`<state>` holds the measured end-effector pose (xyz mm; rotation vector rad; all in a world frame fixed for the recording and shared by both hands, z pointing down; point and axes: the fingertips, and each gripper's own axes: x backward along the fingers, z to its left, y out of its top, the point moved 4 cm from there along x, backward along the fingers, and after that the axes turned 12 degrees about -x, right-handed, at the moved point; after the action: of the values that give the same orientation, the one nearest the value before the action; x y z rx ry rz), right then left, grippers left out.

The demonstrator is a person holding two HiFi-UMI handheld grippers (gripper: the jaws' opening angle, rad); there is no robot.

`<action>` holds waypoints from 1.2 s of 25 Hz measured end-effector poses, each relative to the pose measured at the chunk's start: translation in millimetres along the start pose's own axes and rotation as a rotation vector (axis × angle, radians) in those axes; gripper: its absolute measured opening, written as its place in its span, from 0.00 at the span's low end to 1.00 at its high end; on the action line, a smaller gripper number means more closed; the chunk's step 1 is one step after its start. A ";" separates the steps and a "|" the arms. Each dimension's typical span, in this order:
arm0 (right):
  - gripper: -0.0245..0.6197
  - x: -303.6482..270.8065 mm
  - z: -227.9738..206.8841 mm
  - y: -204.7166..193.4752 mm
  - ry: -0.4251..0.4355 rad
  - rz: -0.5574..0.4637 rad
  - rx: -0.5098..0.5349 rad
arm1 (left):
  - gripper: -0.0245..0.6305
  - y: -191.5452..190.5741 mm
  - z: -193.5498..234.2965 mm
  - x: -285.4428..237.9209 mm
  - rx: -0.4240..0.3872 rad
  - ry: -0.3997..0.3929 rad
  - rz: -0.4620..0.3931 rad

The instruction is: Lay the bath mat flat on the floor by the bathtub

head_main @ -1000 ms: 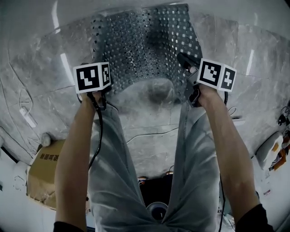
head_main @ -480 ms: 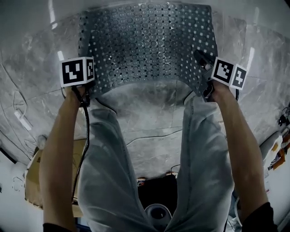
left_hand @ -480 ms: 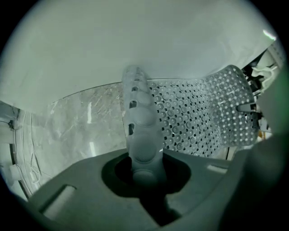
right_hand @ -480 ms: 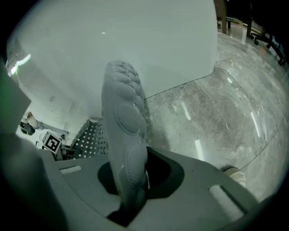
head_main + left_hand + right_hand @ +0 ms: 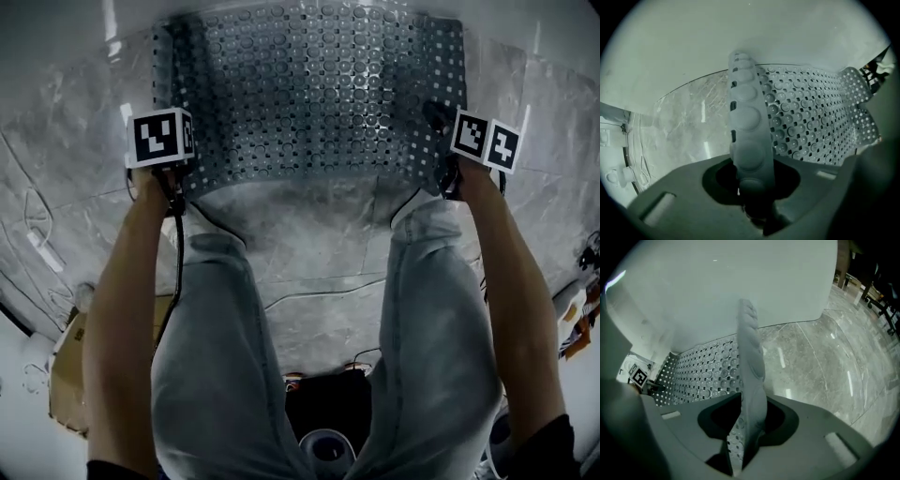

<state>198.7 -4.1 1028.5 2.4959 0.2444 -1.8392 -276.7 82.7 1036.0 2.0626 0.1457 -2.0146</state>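
The left gripper [image 5: 180,178] has the near left corner of the bath mat [image 5: 319,94] standing on edge between its jaws, which are opening, with dark gaps either side of the rubber. Ahead of both grippers the mat spreads over the marble floor [image 5: 309,234] up to the bathtub [image 5: 740,33], apparently placed and ready for release. The right gripper [image 5: 442,155] is likewise opening around the near right corner, probably so that it drops flat.
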 end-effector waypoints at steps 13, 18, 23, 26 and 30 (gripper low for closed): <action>0.33 72.8 -19.8 -5.9 -0.164 -0.013 -0.011 | 0.26 -45.6 16.9 61.3 0.058 0.057 0.088; 0.29 102.0 18.1 -16.5 -0.080 0.006 -0.037 | 0.24 -54.8 -17.2 98.2 0.102 0.001 0.096; 0.16 126.4 67.1 -36.8 0.045 0.064 -0.074 | 0.19 -66.7 -46.5 136.6 0.244 -0.064 0.066; 0.12 139.0 88.1 -42.9 0.066 0.075 -0.071 | 0.15 -69.4 -59.4 158.2 0.384 -0.105 0.035; 0.09 159.6 110.9 -51.8 0.080 0.091 -0.046 | 0.06 -73.0 -76.8 183.7 0.411 -0.130 0.019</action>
<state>132.2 51.1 846.8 2.5082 0.1695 -1.6834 -213.6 152.8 846.0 2.1315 -0.3391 -2.3118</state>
